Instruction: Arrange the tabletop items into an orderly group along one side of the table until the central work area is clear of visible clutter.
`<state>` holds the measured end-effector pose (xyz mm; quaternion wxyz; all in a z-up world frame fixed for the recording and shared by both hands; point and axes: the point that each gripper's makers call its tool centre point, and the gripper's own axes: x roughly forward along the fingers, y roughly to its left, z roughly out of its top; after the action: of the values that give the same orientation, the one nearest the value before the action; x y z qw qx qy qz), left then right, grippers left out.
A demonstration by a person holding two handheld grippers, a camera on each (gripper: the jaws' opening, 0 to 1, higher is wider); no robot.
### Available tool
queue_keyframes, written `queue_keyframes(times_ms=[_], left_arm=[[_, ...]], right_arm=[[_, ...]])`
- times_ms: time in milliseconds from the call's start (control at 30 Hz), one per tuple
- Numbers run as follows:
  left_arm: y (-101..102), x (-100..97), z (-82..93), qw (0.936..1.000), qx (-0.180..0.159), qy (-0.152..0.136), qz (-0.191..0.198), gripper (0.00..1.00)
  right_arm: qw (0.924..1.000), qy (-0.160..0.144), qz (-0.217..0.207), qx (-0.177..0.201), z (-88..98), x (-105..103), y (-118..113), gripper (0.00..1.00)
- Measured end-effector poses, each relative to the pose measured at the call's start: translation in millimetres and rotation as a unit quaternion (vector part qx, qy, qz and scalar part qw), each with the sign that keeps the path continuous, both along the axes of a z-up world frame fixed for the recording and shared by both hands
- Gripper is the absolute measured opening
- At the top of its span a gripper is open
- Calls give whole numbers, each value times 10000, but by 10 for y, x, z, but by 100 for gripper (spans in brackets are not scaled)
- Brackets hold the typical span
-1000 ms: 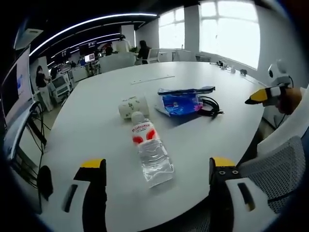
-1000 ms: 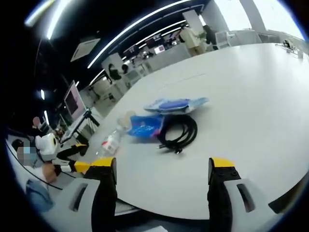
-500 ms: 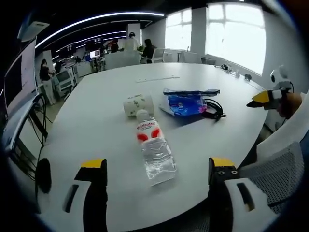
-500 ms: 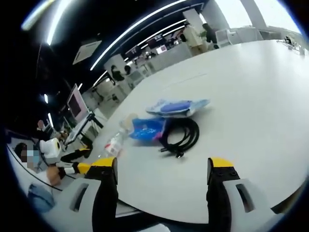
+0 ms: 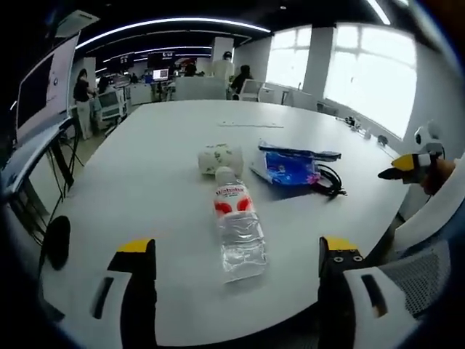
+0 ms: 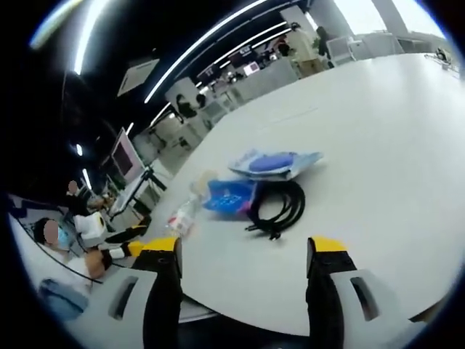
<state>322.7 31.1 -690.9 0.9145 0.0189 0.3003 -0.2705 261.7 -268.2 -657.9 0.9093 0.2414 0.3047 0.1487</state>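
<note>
The left gripper point(image 5: 236, 258) hangs above the near edge of the white tabletop point(image 5: 145, 167), jaws spread wide with nothing between them. Just ahead of it a clear water bottle point(image 5: 236, 229) lies on its side, its red-and-white label toward the cap end, which points away. Just beyond the cap a paper cup point(image 5: 220, 157) lies tipped over. To the right of the cup sit a blue packet point(image 5: 290, 166) and, behind it, a second flat blue pouch point(image 5: 298, 152); a coiled black cable point(image 5: 330, 180) lies against the packet's right side. At the right edge of this view the right gripper's yellow tip point(image 5: 403, 166) shows, held in a hand point(image 5: 439, 167).

The right gripper point(image 6: 243, 273) is also wide and holds nothing, off the tabletop edge point(image 6: 378, 167). From here the cable point(image 6: 280, 207) is nearest, touching the packet point(image 6: 231, 196), with the pouch point(image 6: 276, 163) behind and the bottle point(image 6: 182, 216) to the left. The left gripper point(image 6: 138, 240) shows at far left.
</note>
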Motion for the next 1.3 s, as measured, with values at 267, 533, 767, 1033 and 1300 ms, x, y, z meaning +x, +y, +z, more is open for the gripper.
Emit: queue_keyframes(times_ms=[267,533,767,1033,1300], left_arm=[[2,20,13,10000,4,-61,36,100],[-38,34,28,9999,-14,-134,-59,100],[-82,22,39,9995,69,-213,-211,100],[-145,14,65,9992,-198,-201,-271,100],[-180,4,89,9988,-176,-262,-376,100]], right_arm=[[9999,11,120,46,7,176,15,67],[9993,-69,377,46,108,390,165,66],[9978,-49,658,-4,102,519,348,65],[9945,-215,1027,35,279,747,588,63],[9918,-378,1218,82,441,1011,778,61]])
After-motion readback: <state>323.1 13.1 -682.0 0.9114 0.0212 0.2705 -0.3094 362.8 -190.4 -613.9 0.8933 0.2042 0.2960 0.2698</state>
